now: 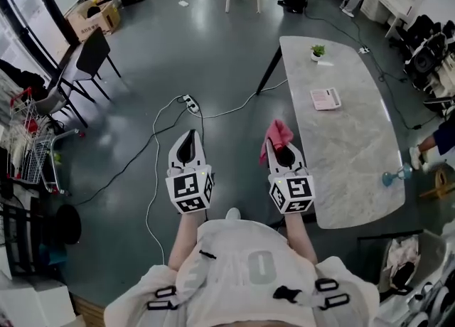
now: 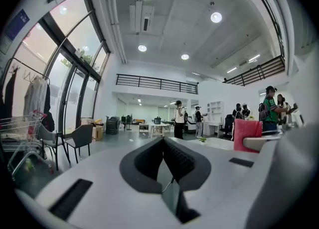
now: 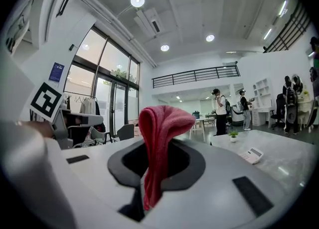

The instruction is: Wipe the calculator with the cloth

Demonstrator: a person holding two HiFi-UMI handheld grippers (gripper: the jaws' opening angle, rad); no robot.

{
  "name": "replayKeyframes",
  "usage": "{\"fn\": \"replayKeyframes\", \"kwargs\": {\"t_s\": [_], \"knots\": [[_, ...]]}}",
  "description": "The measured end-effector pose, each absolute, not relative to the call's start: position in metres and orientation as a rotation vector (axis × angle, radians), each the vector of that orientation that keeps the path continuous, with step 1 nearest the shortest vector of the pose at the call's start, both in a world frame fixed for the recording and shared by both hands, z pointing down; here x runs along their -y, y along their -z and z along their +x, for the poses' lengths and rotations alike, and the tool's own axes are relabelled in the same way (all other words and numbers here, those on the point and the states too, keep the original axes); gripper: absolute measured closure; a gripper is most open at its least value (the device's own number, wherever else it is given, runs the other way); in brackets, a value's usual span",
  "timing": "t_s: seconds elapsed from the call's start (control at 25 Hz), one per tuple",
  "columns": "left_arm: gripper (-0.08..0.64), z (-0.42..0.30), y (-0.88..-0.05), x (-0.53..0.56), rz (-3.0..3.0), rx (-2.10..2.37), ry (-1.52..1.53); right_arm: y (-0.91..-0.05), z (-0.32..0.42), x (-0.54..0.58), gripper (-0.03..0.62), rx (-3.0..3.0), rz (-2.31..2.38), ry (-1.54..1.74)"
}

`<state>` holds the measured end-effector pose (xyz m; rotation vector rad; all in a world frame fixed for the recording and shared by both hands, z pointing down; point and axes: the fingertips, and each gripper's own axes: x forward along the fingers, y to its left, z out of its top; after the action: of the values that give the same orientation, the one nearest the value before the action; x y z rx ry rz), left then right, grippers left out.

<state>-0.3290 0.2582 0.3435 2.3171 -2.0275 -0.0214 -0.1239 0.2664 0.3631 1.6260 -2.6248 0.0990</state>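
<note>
L gripper (image 1: 188, 139) is held level over the grey floor (image 1: 213, 55). Its jaws are shut tight together w/ nothing in them. R gripper (image 1: 284, 149) is right beside it, level too, jaws squeezed on the cloth (image 3: 158, 123). The cloth is pink; it sticks up out of the jaws & flops over at the top. The calculator (image 1: 326, 98) lies flat on the long pale table (image 1: 355, 169), well ahead of the R gripper & a bit to its right, not touching the cloth. A small plant (image 1: 318, 51) stands near the table's far end. A power strip (image 1: 190, 104) w/ cables lies on the floor.
</note>
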Motion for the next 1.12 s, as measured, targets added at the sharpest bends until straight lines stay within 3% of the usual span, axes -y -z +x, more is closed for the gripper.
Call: {"fn": "replayKeyframes", "kwargs": {"t_s": [0.6, 0.8, 1.12], "knots": [[0.54, -0.37, -0.34, -0.201, 2.333, 2.008, 0.114, -0.365, -0.166, -0.214, 0.538, 2.617, 1.615, -0.078], [0.54, -0.383, -0.354, -0.191, 2.354, 2.059, 0.016, -0.377, -0.171, -0.196, 0.54, 2.586, 1.609, -0.117], [0.54, -0.391, -0.327, -0.11, 2.425, 2.053, 0.075, -0.346, -0.19, -0.119, 0.54, 2.657, 1.6, -0.004]]}}
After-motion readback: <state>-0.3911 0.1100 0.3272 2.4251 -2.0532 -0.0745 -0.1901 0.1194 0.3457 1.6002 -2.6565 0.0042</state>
